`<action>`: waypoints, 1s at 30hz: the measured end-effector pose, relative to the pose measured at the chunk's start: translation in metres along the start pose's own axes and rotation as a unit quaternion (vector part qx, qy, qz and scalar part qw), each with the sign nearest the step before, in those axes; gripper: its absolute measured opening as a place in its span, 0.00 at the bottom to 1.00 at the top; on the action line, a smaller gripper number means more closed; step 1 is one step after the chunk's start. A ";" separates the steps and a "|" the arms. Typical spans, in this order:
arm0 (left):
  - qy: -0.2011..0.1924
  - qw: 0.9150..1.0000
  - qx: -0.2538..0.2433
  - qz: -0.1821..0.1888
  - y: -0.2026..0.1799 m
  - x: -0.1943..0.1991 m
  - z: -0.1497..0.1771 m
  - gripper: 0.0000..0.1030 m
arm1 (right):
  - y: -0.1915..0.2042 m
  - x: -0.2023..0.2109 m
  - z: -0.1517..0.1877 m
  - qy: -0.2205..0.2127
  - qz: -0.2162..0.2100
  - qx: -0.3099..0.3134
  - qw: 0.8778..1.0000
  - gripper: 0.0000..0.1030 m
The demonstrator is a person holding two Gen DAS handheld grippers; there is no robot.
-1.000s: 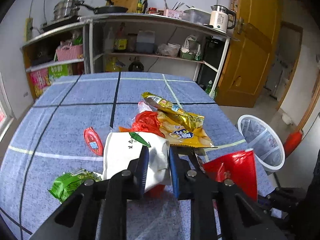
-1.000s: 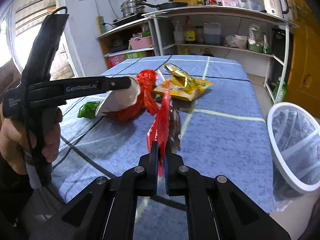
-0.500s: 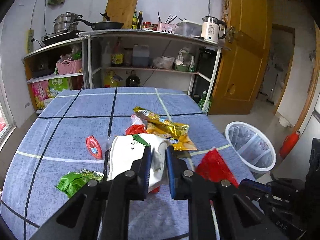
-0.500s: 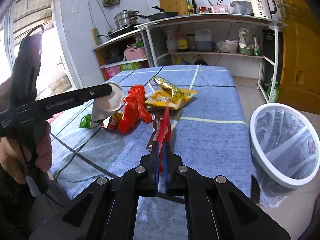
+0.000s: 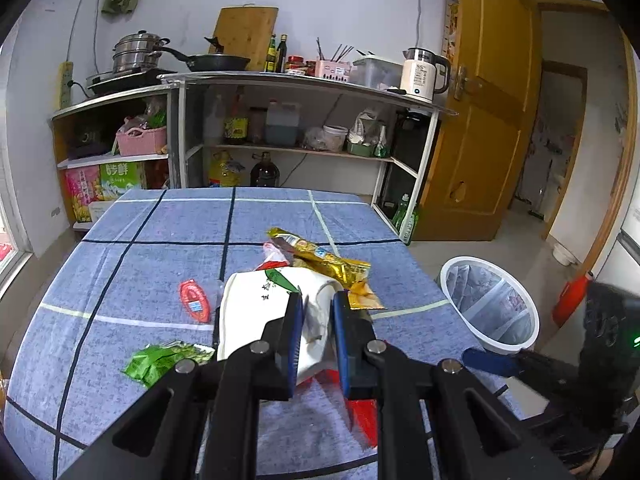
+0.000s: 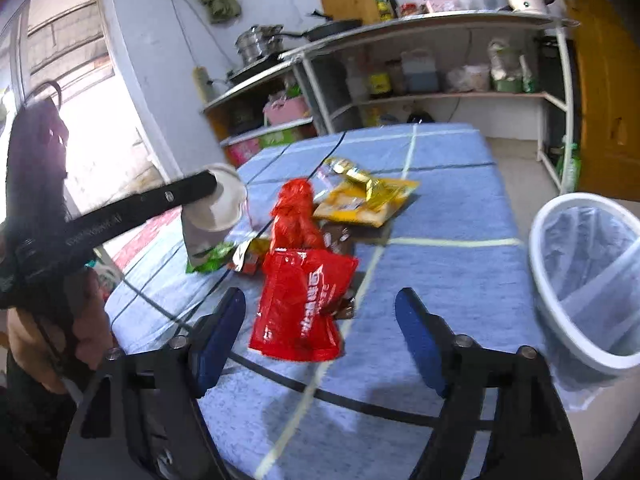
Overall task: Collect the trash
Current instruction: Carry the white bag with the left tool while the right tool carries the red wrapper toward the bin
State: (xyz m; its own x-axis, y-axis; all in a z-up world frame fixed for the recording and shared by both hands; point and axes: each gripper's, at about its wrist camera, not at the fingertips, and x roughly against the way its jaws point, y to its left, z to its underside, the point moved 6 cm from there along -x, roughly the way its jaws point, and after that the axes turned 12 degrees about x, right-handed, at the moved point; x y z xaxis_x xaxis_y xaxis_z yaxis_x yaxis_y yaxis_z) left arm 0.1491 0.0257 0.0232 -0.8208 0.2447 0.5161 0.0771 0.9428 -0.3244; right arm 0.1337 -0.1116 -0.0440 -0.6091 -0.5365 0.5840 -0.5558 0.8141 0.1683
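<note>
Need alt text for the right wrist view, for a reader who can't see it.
The right gripper is opening, with a red wrapper between its fingers above the blue table. A white bin stands right; the left gripper holds a paper cup.

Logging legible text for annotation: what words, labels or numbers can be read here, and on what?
"步鲜": green box, under the counter.
Paper cup: dark characters beside a green leaf, too blurred.
Red packet: white characters, blurred.
Left gripper: white lettering along its side, blurred.
Kettle: small label, too small.
</note>
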 end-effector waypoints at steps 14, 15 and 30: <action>0.000 1.000 0.016 -0.002 0.024 0.011 0.008 0.16 | 0.016 -0.060 0.015 0.082 0.025 0.033 0.996 0.24; 0.000 1.000 0.016 -0.001 0.024 0.012 0.008 0.16 | 0.016 -0.060 0.016 0.084 0.024 0.030 0.996 0.17; 0.012 1.000 0.002 0.015 -0.003 0.011 0.016 0.16 | -0.010 -0.012 0.002 0.036 0.035 0.013 0.999 0.12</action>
State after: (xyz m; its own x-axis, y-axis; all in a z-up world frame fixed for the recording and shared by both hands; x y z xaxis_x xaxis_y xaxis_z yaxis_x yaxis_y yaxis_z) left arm 0.1311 0.0218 0.0169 -0.8043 0.2776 0.5254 0.0982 0.9341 -0.3432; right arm 0.1448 -0.1138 -0.0542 -0.6048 -0.4607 0.6497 -0.5291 0.8421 0.1045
